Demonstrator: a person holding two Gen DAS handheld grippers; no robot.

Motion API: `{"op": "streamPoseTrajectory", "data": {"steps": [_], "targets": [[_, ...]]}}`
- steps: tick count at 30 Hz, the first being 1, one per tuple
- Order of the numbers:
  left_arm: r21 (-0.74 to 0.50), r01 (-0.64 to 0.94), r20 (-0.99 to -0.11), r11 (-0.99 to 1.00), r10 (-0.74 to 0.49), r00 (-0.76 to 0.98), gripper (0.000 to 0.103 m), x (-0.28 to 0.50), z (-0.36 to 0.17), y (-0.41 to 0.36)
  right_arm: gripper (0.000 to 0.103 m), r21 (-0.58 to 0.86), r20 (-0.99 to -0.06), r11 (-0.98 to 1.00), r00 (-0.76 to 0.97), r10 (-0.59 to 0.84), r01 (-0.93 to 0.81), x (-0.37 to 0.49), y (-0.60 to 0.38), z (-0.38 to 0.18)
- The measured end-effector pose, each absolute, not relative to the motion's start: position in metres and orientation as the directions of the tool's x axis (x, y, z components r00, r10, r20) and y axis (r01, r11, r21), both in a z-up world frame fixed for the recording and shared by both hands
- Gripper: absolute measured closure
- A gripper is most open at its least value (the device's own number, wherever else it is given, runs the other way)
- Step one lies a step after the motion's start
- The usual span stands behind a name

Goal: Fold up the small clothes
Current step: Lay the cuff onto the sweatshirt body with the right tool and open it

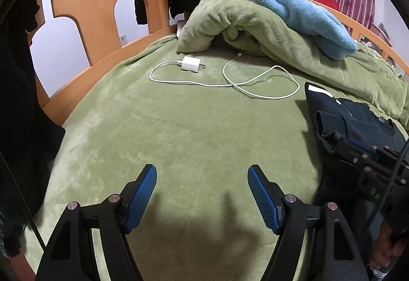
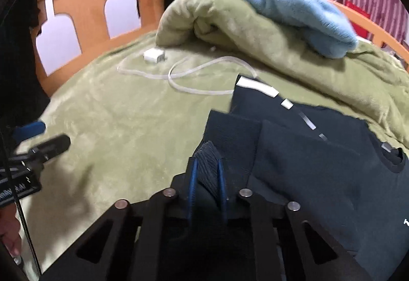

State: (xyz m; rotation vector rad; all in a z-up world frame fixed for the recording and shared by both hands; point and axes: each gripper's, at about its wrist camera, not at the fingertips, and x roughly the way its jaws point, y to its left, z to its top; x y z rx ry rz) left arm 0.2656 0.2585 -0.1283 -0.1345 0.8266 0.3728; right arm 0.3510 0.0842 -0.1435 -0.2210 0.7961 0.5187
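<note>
only the right wrist view shows the right hand-held gripper [image 2: 207, 178] clenched on the dark garment's [image 2: 319, 166] cuff.

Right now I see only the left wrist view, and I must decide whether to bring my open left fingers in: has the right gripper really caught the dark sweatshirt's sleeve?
Observer: Yes. The right gripper has its fingers shut on the sleeve's ribbed cuff, which sticks up between them.
Operator: Is the rest bunched up?
Observer: No. The dark sweatshirt lies mostly flat on the green blanket, spread out to the right of that gripper, with its neckline at the far right.
</note>
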Motion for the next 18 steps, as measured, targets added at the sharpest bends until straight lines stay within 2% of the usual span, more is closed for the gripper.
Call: {"op": "streamPoseTrajectory", "data": {"steps": [9,18], "targets": [[0.019,-0.365,-0.723,0.931,0.265,0.638,0.031,0.266,-0.116,0.238,0.092,0.048,-0.667,0.905,0.661,0.344,-0.423,0.345,0.031,-0.097],[0.005,-0.340,-0.699,0.941,0.246,0.671,0.031,0.270,-0.093,0.199,0.094,0.150,-0.606,0.958,0.743,0.284,-0.243,0.342,-0.081,-0.056]]}}
